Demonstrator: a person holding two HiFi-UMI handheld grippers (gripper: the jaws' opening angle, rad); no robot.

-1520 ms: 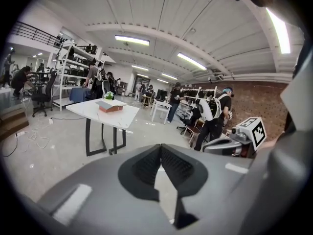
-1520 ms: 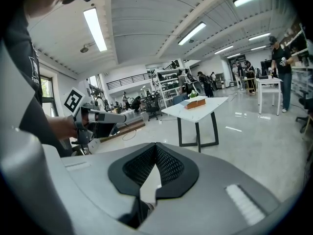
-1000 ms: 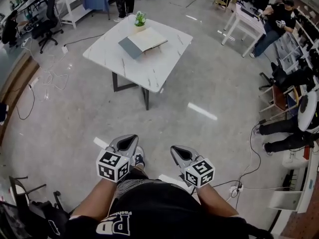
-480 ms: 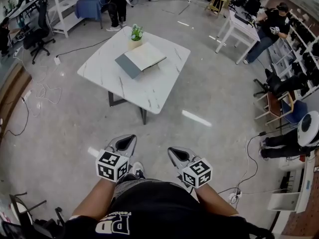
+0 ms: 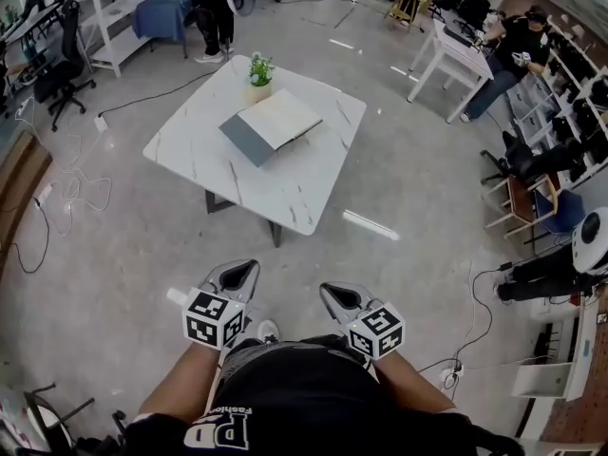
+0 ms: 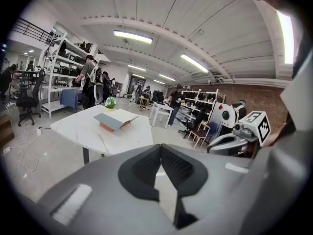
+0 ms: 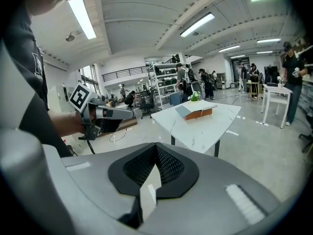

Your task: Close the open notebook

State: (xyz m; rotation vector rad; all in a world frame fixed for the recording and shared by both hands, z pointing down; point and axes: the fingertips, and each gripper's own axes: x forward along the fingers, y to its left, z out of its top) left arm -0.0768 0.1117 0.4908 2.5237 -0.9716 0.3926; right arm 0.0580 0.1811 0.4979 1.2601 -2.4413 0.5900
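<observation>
The open notebook (image 5: 271,123) lies on a white marble-look table (image 5: 285,183) several steps ahead, with its grey cover spread to the left and pale pages to the right. It also shows far off in the left gripper view (image 6: 115,120) and the right gripper view (image 7: 198,110). My left gripper (image 5: 239,272) and right gripper (image 5: 337,297) hang side by side in front of my body above the floor, far short of the table. Both are shut with nothing in them: the left gripper (image 6: 160,146) and the right gripper (image 7: 156,145) each have their pads meeting at the tips.
A small potted plant (image 5: 258,72) stands on the table just behind the notebook. Grey floor with loose cables (image 5: 57,198) lies between me and the table. Another white table (image 5: 465,46), chairs, shelving (image 5: 104,8) and several people ring the room.
The table and notebook have shifted a little in the head view as I walk; the floor under me has changed. Both grippers keep the same pose and stay shut.
</observation>
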